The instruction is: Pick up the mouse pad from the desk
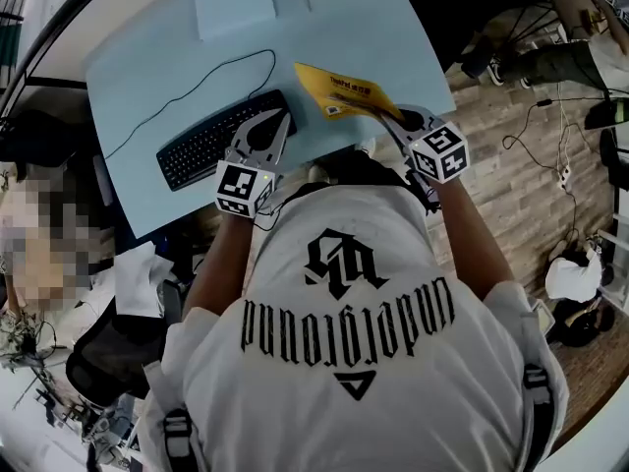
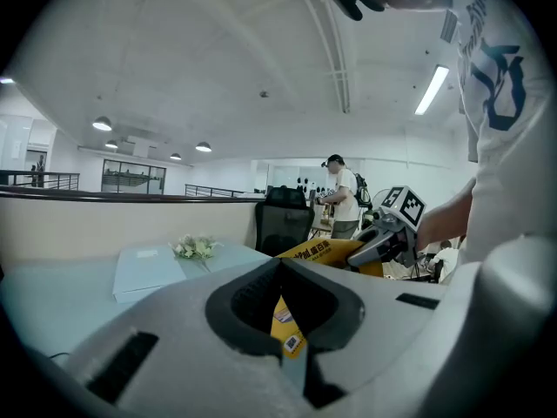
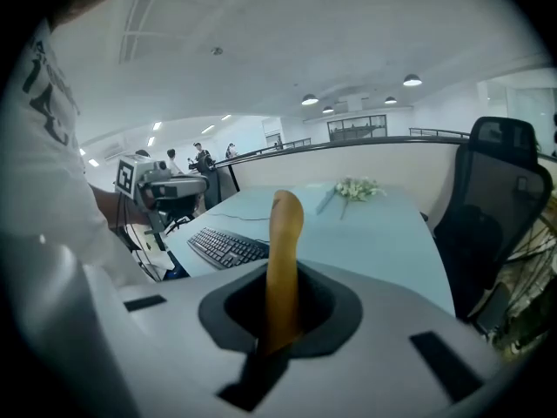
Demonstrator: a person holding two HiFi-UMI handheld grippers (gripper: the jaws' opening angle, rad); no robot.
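The yellow mouse pad [image 1: 344,91] hangs tilted above the pale blue desk [image 1: 167,57], and my right gripper [image 1: 390,116] is shut on its near right edge. In the right gripper view the pad [image 3: 284,229] stands up edge-on from between the closed jaws. My left gripper [image 1: 283,118] hovers over the black keyboard [image 1: 206,147], a little left of the pad, jaws together and empty. In the left gripper view the pad [image 2: 324,251] stretches over to the right gripper [image 2: 376,249], and a printed corner shows through the jaw opening.
A pale blue folder [image 1: 234,0] and a small flower sprig [image 2: 196,247] lie at the desk's far side. The keyboard's black cable [image 1: 187,87] loops across the desk. A black office chair [image 3: 487,225] stands past the desk's right side. A person [image 2: 344,200] stands far off.
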